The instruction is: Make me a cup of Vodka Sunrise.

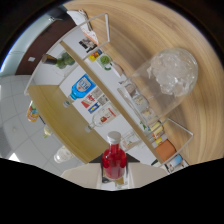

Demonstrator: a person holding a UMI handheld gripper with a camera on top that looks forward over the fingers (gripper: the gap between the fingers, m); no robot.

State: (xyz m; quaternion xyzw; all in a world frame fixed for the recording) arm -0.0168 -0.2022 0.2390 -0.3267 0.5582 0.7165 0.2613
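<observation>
bottle [114, 161]: red liquid, white cap | glass [171, 75]: ice | table [125, 30]

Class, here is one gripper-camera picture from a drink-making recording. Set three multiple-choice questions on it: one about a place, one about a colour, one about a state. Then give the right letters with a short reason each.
1. Where is the red bottle?
A. Between the gripper's fingers
B. Lying on the floor
C. Inside the glass

2. What colour is the bottle's cap?
A. Green
B. White
C. Black

3. What does the clear glass hold?
A. Orange juice
C. Nothing
B. Ice

Answers:
1 A, the bottle sits in the gripper, with a finger at each side.
2 B, the cap above the red body is white.
3 B, pale lumps of ice fill the glass, which shows against the wooden table.
</observation>
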